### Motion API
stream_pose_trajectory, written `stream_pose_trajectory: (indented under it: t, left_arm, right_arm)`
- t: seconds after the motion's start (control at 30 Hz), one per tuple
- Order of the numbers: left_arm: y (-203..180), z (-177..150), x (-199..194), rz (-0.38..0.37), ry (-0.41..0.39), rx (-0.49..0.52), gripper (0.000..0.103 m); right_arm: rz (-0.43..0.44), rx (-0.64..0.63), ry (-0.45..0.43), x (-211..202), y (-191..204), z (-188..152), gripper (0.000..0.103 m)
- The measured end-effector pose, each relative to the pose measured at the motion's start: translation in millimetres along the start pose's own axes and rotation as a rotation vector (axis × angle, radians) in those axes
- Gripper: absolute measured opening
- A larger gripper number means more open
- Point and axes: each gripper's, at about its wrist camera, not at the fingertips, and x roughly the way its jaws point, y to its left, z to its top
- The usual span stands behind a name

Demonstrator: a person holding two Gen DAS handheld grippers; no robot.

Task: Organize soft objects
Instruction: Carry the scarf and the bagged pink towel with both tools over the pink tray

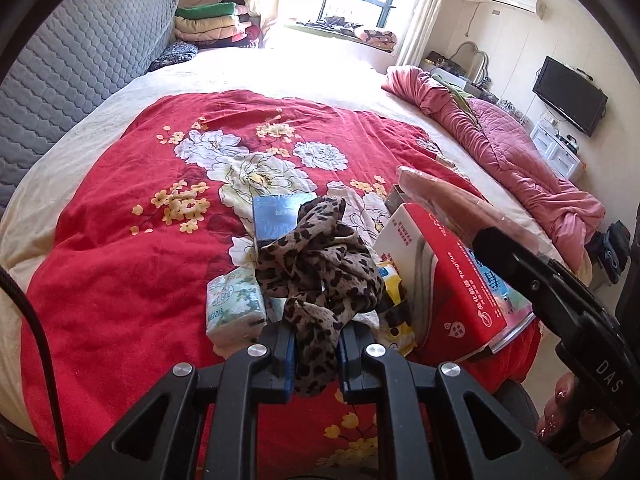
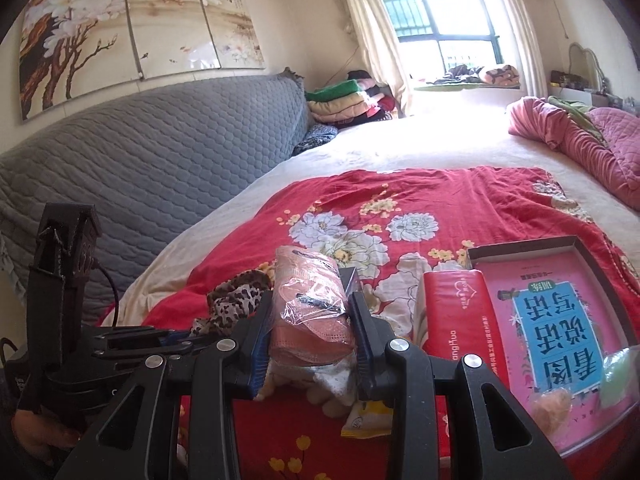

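A leopard scarf [image 1: 320, 264] is pinched in the left claw [image 1: 316, 356] and a wrapped pink pack [image 2: 310, 308] in the right claw [image 2: 312, 340], both held above the bed [image 1: 120, 200], likely for sorting apart from the boxes.

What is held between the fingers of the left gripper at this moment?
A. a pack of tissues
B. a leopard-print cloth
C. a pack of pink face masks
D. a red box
B: in the left wrist view the left gripper is closed on the leopard-print cloth, which bunches up above its fingertips.
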Motion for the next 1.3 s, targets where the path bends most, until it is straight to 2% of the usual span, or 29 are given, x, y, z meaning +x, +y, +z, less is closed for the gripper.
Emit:
stream_pose_trajectory:
  t: [0.67, 0.97, 1.3]
  left_arm:
    - [-86, 10, -7, -0.062, -0.006, 0.148, 0.016]
    - [-141, 26, -3, -0.103, -0.023, 0.248, 0.016]
    - [-196, 43, 19, -0.15, -0.005, 0.311, 0.016]
  right_arm:
    - [-0.136, 0.108, -0.126, -70, -52, 3, 0.037]
    - [-0.214, 0.209, -0.2, -104, -94, 1, 0.037]
    - [-0.332, 0.294, -0.252, -138, -143, -7, 0.037]
